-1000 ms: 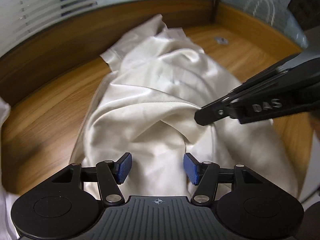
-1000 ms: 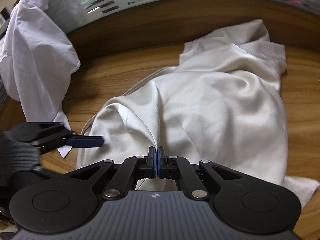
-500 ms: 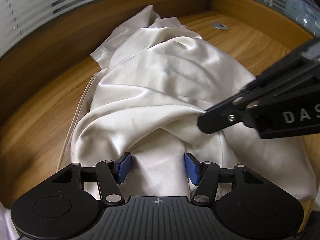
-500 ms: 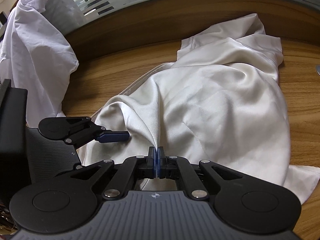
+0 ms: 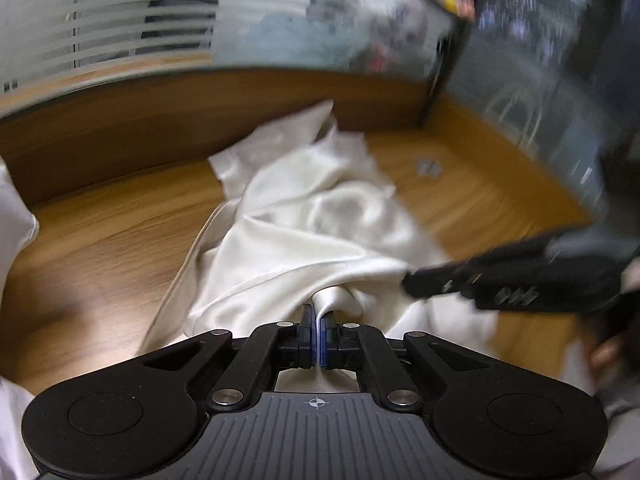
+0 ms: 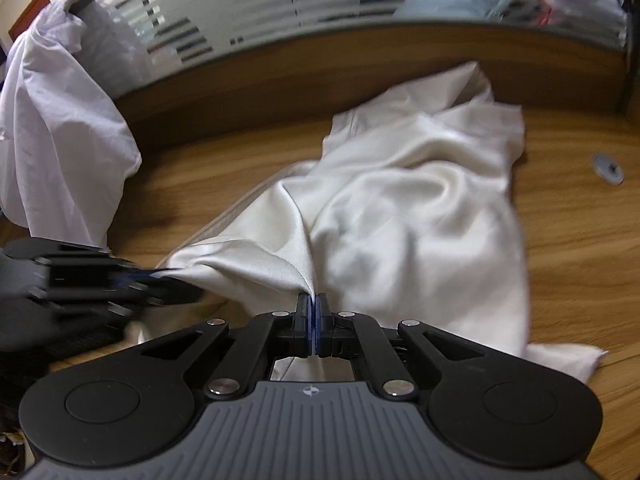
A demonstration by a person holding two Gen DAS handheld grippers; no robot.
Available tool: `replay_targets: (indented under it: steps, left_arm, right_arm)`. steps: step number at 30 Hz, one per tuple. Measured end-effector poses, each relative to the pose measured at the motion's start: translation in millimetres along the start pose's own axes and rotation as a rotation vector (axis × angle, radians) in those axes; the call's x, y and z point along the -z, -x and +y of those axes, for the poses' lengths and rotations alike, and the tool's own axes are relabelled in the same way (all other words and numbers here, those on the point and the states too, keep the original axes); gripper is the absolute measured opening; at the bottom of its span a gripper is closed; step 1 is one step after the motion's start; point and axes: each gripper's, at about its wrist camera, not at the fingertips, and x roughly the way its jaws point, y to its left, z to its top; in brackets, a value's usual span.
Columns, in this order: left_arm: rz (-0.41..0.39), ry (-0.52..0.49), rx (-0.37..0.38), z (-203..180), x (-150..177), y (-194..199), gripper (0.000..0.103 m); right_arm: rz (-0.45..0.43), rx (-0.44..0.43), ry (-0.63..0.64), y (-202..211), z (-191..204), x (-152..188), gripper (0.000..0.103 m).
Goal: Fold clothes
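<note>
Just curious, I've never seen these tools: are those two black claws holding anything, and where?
Both are. The left gripper and right gripper are each shut on a pinched fold at the near edge of the cream satin garment.

Each tool, left [image 5: 319,330] and right [image 6: 312,328], was matte black, with two linked arms pinned by silver screws, blue pads on the fingers [image 5: 306,334], round side discs, and a ribbed grey top plate marked with a small white crosshair.
</note>
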Motion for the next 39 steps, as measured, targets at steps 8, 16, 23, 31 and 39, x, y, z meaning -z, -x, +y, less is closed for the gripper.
replay_targets:
  steps: [8,16,23,31,39]
  left_arm:
    - [-0.043,0.147,0.276,-7.5,-41.9,55.6,0.004]
    - [0.034,0.286,0.57,-35.4,-74.4,53.1,0.004]
    - [0.085,0.384,0.547,-39.3,-76.2,22.9,0.004]
    - [0.14,0.338,0.438,-39.5,-60.9,8.0,0.004]
    - [0.154,0.303,0.396,-32.2,-52.9,11.7,0.004]
  right_arm:
    - [-0.164,0.041,0.006,68.6,-4.6,-16.6,0.002]
    - [-0.336,0.123,0.014,148.3,-12.0,-36.8,0.002]
    - [-0.178,0.192,0.048,135.7,-30.2,-23.2,0.013]
    - [-0.118,0.065,-0.046,139.7,-15.6,23.9,0.017]
    - [-0.102,-0.184,-0.241,104.9,1.5,36.9,0.015]
